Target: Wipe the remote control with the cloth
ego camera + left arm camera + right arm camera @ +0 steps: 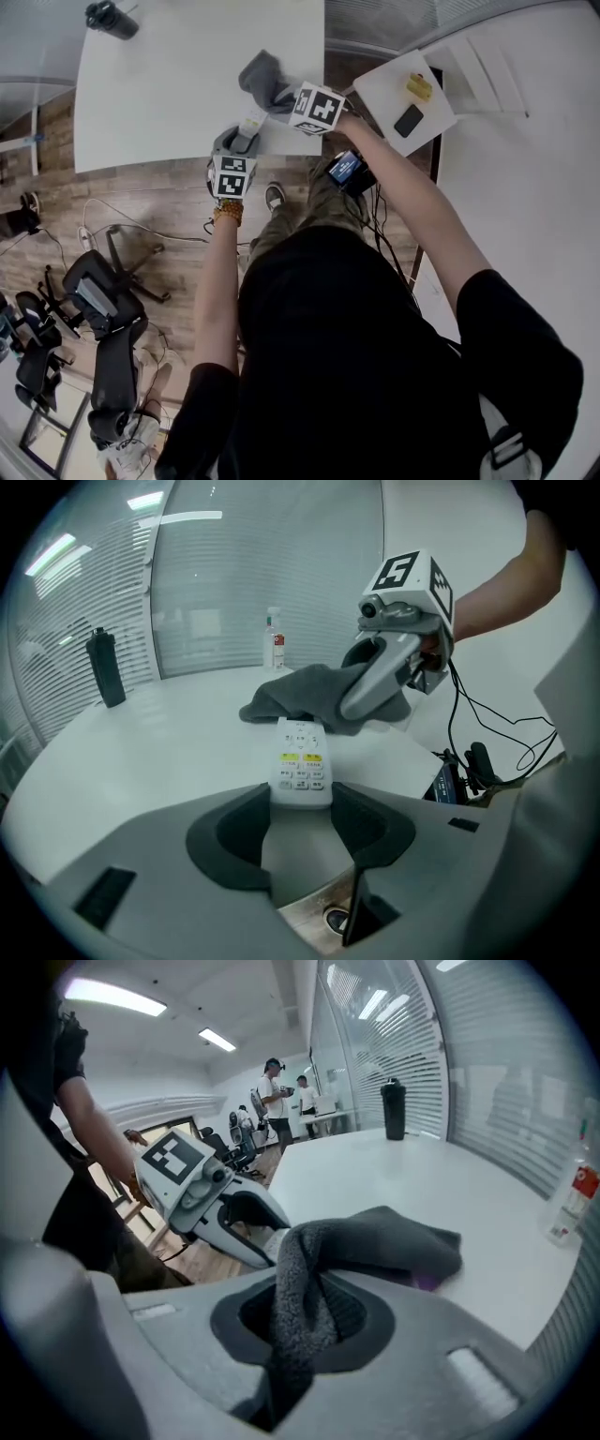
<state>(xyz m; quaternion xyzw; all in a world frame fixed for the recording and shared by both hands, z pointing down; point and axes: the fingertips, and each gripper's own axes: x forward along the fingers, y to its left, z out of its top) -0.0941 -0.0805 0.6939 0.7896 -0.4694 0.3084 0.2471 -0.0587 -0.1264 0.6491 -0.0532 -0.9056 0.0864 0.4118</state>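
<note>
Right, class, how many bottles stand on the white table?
2. A tall black bottle stands at the far left in the left gripper view; a small clear bottle with a red label stands at the back, beside the glass wall. More may be hidden.

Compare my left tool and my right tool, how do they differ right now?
The left tool has its jaws set wide, clamping the near end of the white remote control. The right tool has its jaws almost together, pinching the grey cloth. The left one's load is rigid and flat, while the right one's is soft, bunched and meets the remote's far end. Both grip something over the white table.
</note>
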